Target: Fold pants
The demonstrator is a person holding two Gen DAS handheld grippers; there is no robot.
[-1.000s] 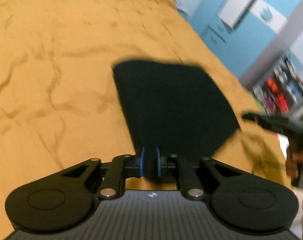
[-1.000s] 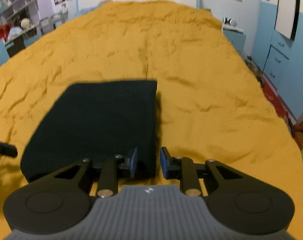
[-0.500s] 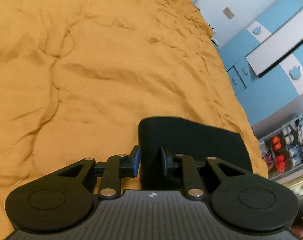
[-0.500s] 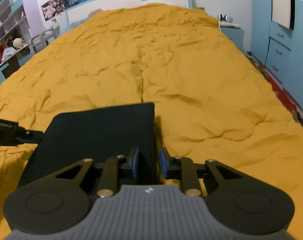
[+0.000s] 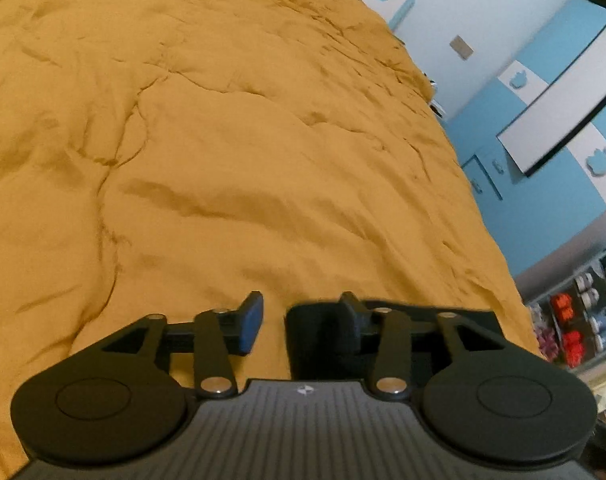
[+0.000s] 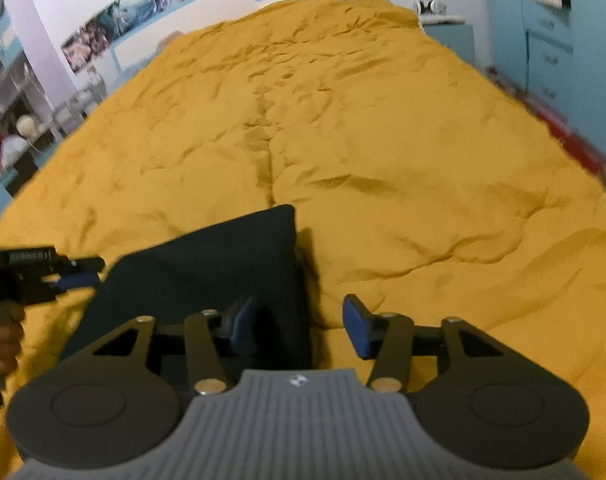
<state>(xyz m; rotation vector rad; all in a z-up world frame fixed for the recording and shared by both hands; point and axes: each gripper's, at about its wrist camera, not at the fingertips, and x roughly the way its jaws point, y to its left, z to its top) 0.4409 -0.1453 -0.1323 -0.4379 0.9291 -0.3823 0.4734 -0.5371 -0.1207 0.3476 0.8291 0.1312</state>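
Where both tools pinched the cloth a second ago, the left gripper (image 5: 299, 322) and right gripper (image 6: 297, 330) are now opening, pads clear; the folded black pants (image 6: 207, 264) lie released at six o'clock on the mustard bedspread (image 6: 383, 140), flatter than before.

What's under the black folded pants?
The folded pants lie flat on the wrinkly orange blanket, which shows all around them. Whatever is directly beneath them, or tucked between their layers, is covered.
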